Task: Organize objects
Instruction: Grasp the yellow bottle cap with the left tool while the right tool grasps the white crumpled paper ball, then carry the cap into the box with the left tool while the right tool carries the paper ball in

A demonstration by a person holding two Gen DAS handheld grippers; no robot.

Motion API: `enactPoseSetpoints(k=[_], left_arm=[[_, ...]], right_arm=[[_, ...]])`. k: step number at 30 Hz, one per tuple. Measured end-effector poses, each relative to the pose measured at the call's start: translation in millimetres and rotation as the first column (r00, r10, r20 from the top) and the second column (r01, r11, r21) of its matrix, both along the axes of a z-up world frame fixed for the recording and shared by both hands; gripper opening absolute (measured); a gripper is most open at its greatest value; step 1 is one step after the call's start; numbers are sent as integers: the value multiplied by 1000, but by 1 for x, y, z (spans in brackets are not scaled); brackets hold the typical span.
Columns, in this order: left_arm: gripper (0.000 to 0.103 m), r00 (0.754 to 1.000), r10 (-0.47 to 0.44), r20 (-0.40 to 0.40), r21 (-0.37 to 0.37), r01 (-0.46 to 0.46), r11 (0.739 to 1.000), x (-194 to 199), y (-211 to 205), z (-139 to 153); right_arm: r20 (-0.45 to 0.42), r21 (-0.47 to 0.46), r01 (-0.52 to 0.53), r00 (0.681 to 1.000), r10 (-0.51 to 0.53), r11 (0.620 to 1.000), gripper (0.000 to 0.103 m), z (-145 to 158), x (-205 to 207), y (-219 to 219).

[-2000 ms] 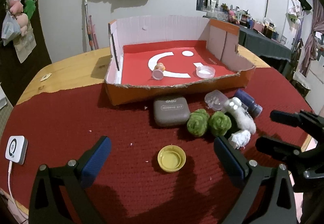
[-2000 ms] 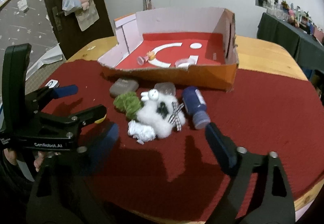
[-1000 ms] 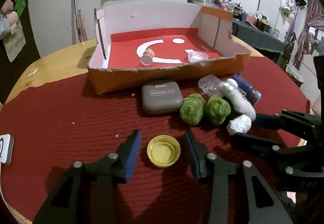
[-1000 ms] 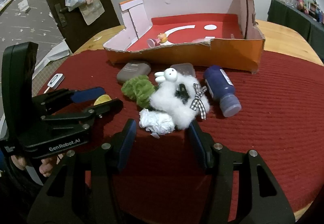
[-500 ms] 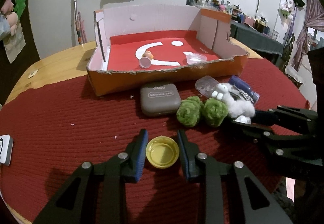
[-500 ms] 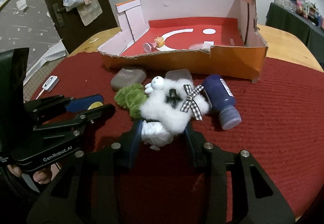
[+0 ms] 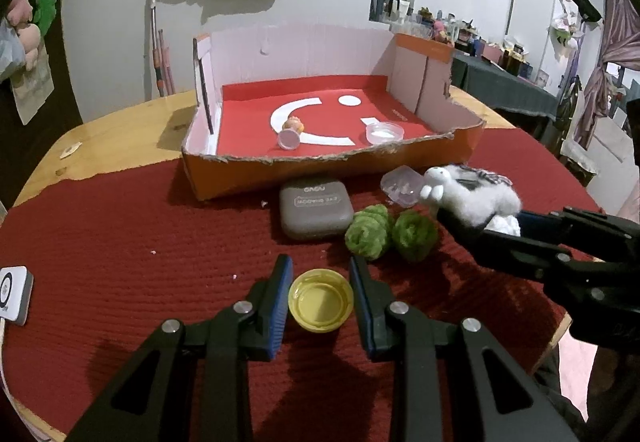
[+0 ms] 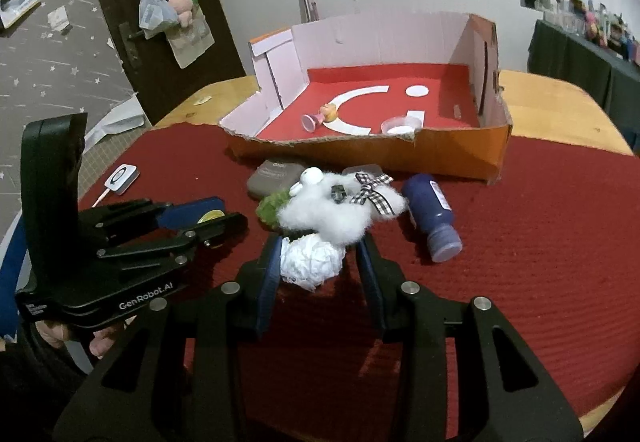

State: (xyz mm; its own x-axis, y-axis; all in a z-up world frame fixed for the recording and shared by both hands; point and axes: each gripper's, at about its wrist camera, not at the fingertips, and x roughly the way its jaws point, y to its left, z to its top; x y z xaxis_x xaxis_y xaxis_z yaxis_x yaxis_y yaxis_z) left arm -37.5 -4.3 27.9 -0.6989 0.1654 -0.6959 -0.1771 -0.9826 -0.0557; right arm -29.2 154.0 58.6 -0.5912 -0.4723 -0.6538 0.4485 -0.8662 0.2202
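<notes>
My left gripper (image 7: 320, 296) is shut on a yellow bottle cap (image 7: 320, 305), which rests on the red mat. My right gripper (image 8: 318, 258) is shut on a crumpled white paper ball (image 8: 310, 260), with a white fluffy rabbit toy (image 8: 340, 206) lying against its far side. In the left wrist view the rabbit toy (image 7: 468, 194) shows at the right, above the right gripper (image 7: 492, 228). The open cardboard box (image 7: 328, 162) with a red floor stands behind, holding a small doll (image 7: 291, 130) and a clear cup (image 7: 384, 132).
On the mat lie a grey case (image 7: 316, 206), two green pompoms (image 7: 388, 232), a clear plastic box (image 7: 402, 186) and a blue bottle (image 8: 432, 216). A small white device (image 7: 14, 292) sits at the left mat edge. The wooden table edge (image 7: 112, 122) shows beyond the mat.
Both grippers moved forward and closed: the left around the yellow cap, the right around the paper ball. The rabbit toy shifted slightly as the right gripper closed in.
</notes>
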Motion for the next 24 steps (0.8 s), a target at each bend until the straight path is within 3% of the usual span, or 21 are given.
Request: enactPoseSetpoints(k=[8, 12, 17, 24], left_arm=[[31, 1000, 3, -28, 12, -3, 1000, 2, -2, 11], [31, 1000, 4, -24, 12, -4, 1000, 3, -2, 10], [31, 1000, 0, -19, 18, 0, 1000, 4, -2, 9], [31, 1000, 4, -25, 24, -3, 1000, 3, -3, 10]], right_arm=[[-43, 46, 6, 999, -4, 999, 36, 11, 8, -2], [-109, 178, 47, 994, -28, 983, 36, 12, 16, -9], [-133, 188, 73, 990, -48, 980, 36, 18, 19, -2], [-107, 119, 52, 994, -39, 992, 36, 21, 13, 4]])
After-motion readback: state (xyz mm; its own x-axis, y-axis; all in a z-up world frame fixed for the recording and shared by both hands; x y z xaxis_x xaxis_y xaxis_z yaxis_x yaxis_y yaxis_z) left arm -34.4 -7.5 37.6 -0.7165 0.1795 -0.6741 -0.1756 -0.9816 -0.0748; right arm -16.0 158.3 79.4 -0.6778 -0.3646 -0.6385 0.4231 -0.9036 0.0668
